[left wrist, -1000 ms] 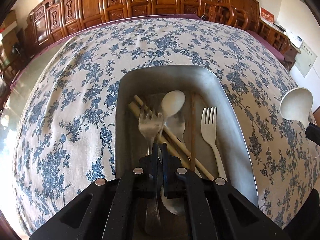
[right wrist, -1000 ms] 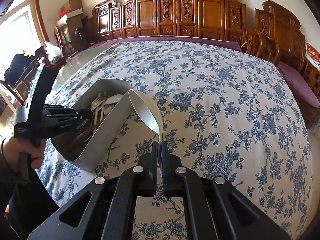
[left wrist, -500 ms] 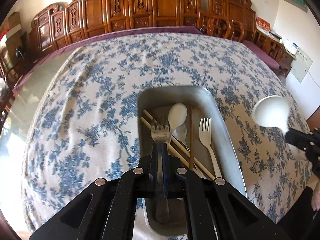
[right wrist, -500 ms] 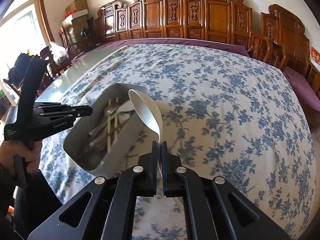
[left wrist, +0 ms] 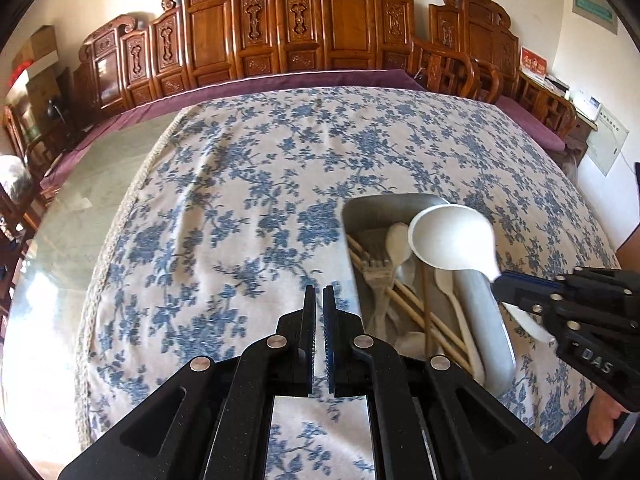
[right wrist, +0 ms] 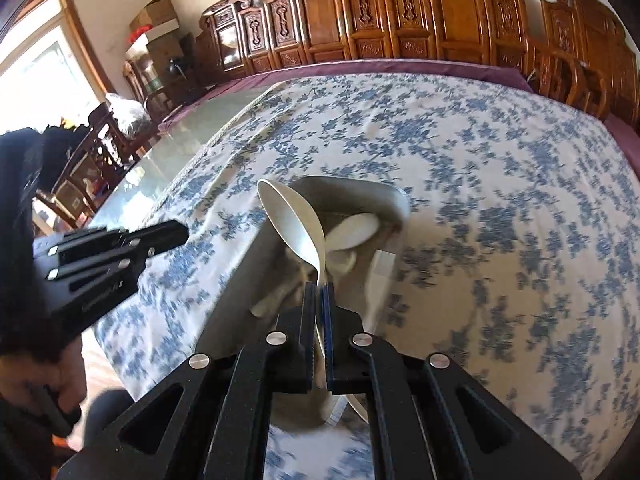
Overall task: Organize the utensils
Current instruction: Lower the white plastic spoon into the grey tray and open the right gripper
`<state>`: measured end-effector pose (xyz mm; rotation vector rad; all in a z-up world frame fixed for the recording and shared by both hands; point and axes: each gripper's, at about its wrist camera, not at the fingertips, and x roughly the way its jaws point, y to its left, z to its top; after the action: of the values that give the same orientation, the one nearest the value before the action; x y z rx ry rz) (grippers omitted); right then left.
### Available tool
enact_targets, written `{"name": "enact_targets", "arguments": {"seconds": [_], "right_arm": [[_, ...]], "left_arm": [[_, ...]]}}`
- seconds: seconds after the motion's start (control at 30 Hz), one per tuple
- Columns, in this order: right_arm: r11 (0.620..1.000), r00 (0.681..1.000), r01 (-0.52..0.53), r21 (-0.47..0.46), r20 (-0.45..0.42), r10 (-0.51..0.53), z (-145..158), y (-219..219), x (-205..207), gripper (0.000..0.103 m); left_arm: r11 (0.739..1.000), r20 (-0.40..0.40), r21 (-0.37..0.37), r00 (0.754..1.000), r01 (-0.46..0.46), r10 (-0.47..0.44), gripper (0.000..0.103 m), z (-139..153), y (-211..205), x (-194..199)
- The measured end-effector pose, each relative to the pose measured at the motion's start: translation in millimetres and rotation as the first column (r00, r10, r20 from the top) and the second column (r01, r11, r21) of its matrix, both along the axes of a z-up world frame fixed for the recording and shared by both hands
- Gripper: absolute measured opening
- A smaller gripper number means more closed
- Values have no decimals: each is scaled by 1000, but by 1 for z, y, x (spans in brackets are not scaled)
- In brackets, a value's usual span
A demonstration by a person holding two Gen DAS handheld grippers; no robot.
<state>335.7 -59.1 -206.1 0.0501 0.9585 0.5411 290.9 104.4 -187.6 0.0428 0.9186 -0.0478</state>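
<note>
Right gripper (right wrist: 319, 292) is clamped on the ladle (left wrist: 452, 238) handle, bowl hanging over the tray (left wrist: 486, 312), lined up to drop in beside the fork (left wrist: 378, 276), spoons and chopsticks. Left gripper (left wrist: 319, 296) is closed and empty, parked over the cloth (left wrist: 224, 200), clear of the tray.
</note>
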Motion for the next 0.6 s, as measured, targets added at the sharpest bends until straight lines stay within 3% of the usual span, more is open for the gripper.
{"name": "enact_targets", "arguments": {"seconds": [0.37,0.6], "right_arm": [[977,971,173,121,-187,-148,-31,15,35,5],[951,947,257,172,-240,-212,-39,13,45,5]], "left_arm": [[1000,16,-21,1000,-17,18,3,5,22,-8],[999,27,-29,999,-18,18,3,9,25,-8]]}}
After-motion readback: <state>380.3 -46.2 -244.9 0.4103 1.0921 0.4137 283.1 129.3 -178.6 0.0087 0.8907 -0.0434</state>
